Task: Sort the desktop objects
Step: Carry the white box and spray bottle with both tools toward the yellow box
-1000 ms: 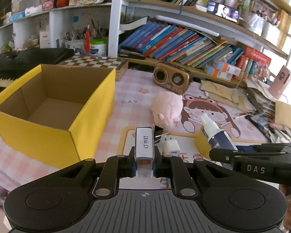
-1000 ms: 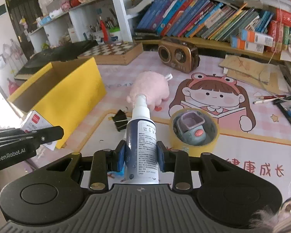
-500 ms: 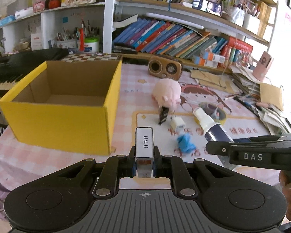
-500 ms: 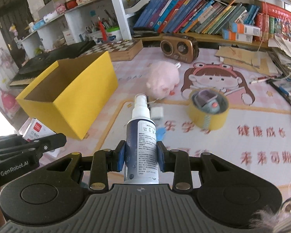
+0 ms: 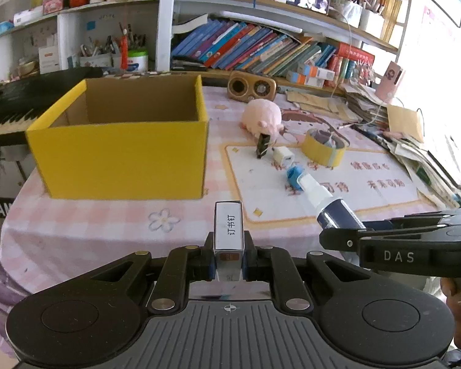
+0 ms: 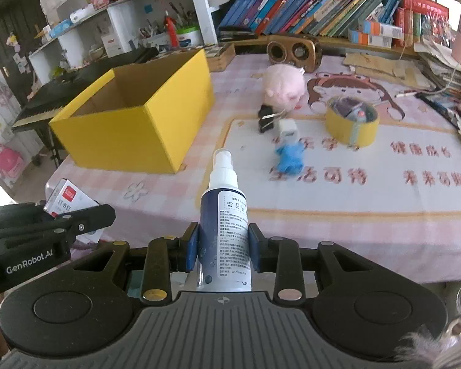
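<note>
My left gripper (image 5: 228,258) is shut on a small white staple box (image 5: 228,230), held off the table's near edge; the box also shows in the right wrist view (image 6: 69,198). My right gripper (image 6: 222,247) is shut on a white and navy spray bottle (image 6: 223,215), which also shows in the left wrist view (image 5: 329,203). The open yellow cardboard box (image 5: 123,141) stands on the table's left part, ahead of both grippers, and looks empty inside (image 6: 138,113).
On the pink checked tablecloth (image 5: 107,221) lie a pink plush toy (image 5: 262,117), a black binder clip (image 5: 262,146), a white charger plug (image 5: 283,155), a blue item (image 5: 295,178) and a yellow tape roll (image 5: 322,149). A brown radio (image 5: 251,86) and bookshelves stand behind. A keyboard (image 5: 21,98) sits left.
Both grippers have pulled back and away from the table with their objects still held. The table and yellow box now sit farther off.
</note>
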`<state>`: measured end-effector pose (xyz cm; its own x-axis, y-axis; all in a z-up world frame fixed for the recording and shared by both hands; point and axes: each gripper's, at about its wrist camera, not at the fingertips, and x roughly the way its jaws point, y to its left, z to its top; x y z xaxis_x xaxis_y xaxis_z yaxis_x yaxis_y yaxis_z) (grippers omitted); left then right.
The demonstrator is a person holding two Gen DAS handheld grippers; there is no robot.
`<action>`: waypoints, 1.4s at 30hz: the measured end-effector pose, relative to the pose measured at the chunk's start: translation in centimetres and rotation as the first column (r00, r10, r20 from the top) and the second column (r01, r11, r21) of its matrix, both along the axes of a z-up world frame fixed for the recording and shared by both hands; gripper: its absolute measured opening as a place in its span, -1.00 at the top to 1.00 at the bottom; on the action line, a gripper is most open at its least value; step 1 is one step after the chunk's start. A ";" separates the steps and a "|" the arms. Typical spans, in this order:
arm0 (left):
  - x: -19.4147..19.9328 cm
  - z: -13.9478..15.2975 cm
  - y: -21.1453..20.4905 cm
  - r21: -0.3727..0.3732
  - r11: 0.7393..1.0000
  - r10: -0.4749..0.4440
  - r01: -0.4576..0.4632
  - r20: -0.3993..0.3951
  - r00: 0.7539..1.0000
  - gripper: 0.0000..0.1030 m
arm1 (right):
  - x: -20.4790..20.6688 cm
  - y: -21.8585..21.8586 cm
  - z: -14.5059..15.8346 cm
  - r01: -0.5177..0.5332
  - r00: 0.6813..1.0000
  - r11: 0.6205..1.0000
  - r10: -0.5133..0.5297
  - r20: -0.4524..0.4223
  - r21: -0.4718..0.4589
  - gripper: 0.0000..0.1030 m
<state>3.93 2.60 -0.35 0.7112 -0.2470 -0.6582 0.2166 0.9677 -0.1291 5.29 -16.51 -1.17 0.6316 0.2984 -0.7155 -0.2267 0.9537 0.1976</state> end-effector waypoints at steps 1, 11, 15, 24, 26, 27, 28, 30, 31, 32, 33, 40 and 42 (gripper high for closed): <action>-0.3 0.0 0.4 -0.001 1.000 0.002 -0.002 0.000 1.000 0.74 | -0.5 0.4 -0.1 0.001 1.000 1.000 -0.001 -0.003 0.001 0.41; -3.1 0.0 4.3 -0.010 0.998 0.055 -0.055 0.007 0.998 0.74 | -3.1 4.7 -0.2 -0.047 0.999 0.999 0.047 -0.009 0.006 0.41; -3.9 0.1 5.6 -0.016 0.996 0.088 -0.088 0.012 0.996 0.74 | -3.5 6.1 -0.1 -0.080 0.997 0.997 0.080 -0.005 0.003 0.41; -5.3 0.3 8.0 -0.021 0.989 0.150 -0.149 0.026 0.988 0.74 | -3.8 9.1 0.1 -0.147 0.989 0.989 0.147 0.008 -0.001 0.41; -5.5 0.4 8.5 -0.022 0.986 0.166 -0.166 0.029 0.986 0.74 | -3.8 9.7 0.3 -0.164 0.986 0.986 0.164 0.010 -0.002 0.41; -5.6 0.4 8.7 -0.023 0.985 0.173 -0.173 0.029 0.984 0.74 | -3.8 10.0 0.3 -0.174 0.985 0.985 0.174 0.012 -0.003 0.41; -5.6 0.4 8.9 -0.024 0.984 0.179 -0.178 0.029 0.983 0.74 | -3.8 10.2 0.3 -0.183 0.983 0.983 0.184 0.013 -0.003 0.41; -5.8 0.4 9.2 -0.025 0.982 0.186 -0.185 0.028 0.982 0.74 | -3.8 10.8 0.4 -0.199 0.980 0.980 0.200 0.016 -0.004 0.41; -5.9 0.4 9.4 -0.024 0.982 0.190 -0.189 0.027 0.981 0.74 | -3.8 10.9 0.4 -0.205 0.979 0.979 0.205 0.017 -0.005 0.41; -6.0 0.4 9.5 -0.024 0.981 0.193 -0.193 0.028 0.981 0.74 | -3.8 11.1 0.4 -0.210 0.978 0.978 0.210 0.018 -0.005 0.41; -6.0 0.4 9.7 -0.025 0.980 0.199 -0.199 0.028 0.980 0.74 | -3.8 11.2 0.4 -0.213 0.977 0.977 0.213 0.018 -0.004 0.41; -6.3 0.4 10.6 -0.030 0.971 0.238 -0.237 0.019 0.971 0.74 | -3.7 12.3 0.4 -0.254 0.967 0.967 0.254 0.013 -0.006 0.41; -6.2 0.3 10.6 -0.030 0.970 0.241 -0.240 0.017 0.970 0.74 | -3.6 12.6 0.3 -0.266 0.964 0.964 0.266 0.014 -0.008 0.41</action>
